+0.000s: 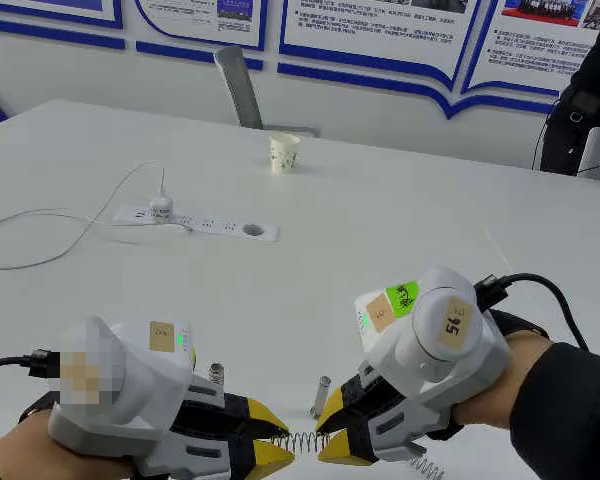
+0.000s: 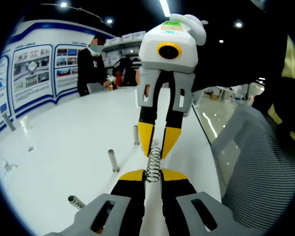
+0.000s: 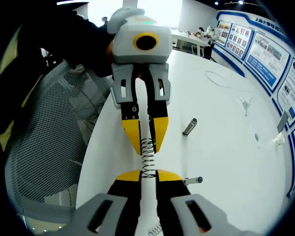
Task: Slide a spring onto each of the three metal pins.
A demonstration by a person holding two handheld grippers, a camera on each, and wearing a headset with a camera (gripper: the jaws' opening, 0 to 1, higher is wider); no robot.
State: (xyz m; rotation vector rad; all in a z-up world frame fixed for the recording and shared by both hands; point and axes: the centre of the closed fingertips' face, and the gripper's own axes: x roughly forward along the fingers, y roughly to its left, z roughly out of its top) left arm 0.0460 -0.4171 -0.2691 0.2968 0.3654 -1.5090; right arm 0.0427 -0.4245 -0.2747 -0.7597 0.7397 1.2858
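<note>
A thin coil spring [image 1: 302,440] stretches between my two grippers near the table's front edge. My left gripper [image 1: 272,447] is shut on one end, its yellow tips [image 2: 137,175] meeting around the coil [image 2: 153,160]. My right gripper [image 1: 330,432] is shut on the other end [image 3: 147,156]. A bare metal pin [image 1: 321,396] stands just behind the spring. Another pin [image 1: 216,373], with a spring on it [image 2: 74,201], stands by the left gripper. In the left gripper view two bare pins [image 2: 113,161] [image 2: 136,135] stand upright to the left of the held spring.
A loose spring [image 1: 425,468] lies on the white table [image 1: 380,230] under the right gripper. Further back are a power strip [image 1: 200,225] with a white cable and a paper cup [image 1: 284,153]. A mesh chair [image 2: 255,162] is at the table's edge; a person [image 2: 91,64] stands far off.
</note>
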